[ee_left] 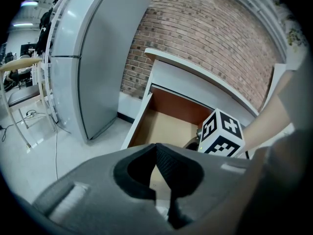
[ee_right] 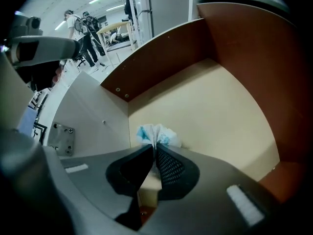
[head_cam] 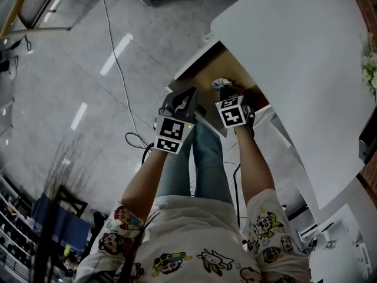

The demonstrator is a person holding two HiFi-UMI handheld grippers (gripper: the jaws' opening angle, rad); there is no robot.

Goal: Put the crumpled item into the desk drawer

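Right hand-held gripper (ee_right: 155, 150) pinches crumpled item (ee_right: 160, 135) low inside open drawer (ee_right: 220, 99), ready for release; left hand-held gripper (ee_left: 157, 148) closed, empty, alongside

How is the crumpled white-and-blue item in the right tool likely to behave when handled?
Probably soft and floppy: the crumpled item bunches into folds where the right tool pinches it. Likely very light, since it looks like thin sheet. On the flat drawer floor it should stay put rather than roll.

Head view looks steeply down; both gripper views face the drawer (ee_left: 164, 126).
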